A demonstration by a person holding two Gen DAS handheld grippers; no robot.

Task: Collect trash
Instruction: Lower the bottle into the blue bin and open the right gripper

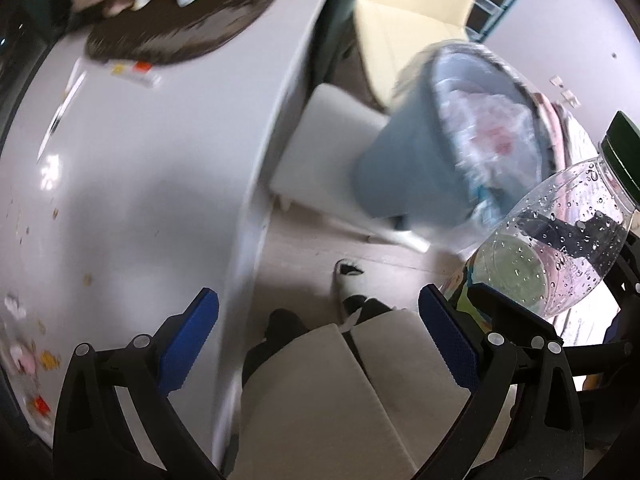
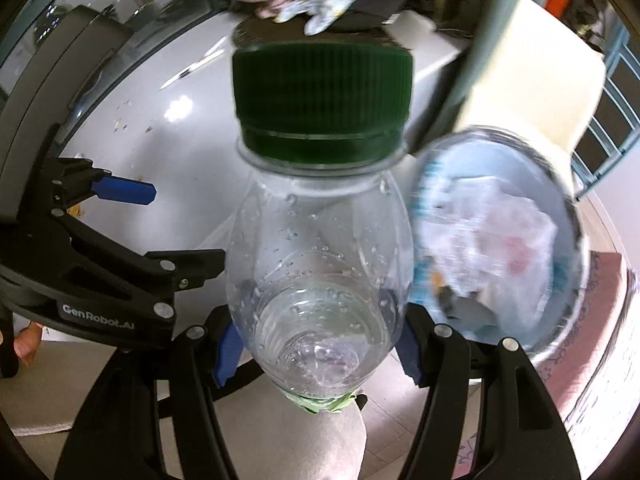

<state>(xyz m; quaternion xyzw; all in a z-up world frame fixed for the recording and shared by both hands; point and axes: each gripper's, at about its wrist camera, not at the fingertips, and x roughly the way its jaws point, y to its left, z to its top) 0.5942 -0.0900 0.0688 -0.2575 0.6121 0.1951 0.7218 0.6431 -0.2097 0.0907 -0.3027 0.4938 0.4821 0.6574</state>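
Observation:
A clear plastic bottle [image 2: 320, 264] with a dark green cap [image 2: 322, 100] and droplets inside is held by its lower body in my right gripper [image 2: 318, 344], blue pads pressed on both sides. In the left wrist view the same bottle [image 1: 560, 240] shows at the right edge. My left gripper [image 1: 318, 304] stands open with nothing between its blue pads [image 1: 192, 344], above a person's legs. A blue-grey trash bin [image 1: 408, 160] with a clear liner and crumpled wrappers inside stands on the floor; in the right wrist view the bin [image 2: 500, 240] is just right of the bottle.
A white table [image 1: 140, 160] on the left carries a dark round mat [image 1: 180, 36], pink cloth, pens, crumbs and small scraps [image 1: 24, 344]. A white stool [image 1: 332, 144] and a cream chair [image 1: 412, 12] stand beside the bin. The person's legs [image 1: 340, 392] are below.

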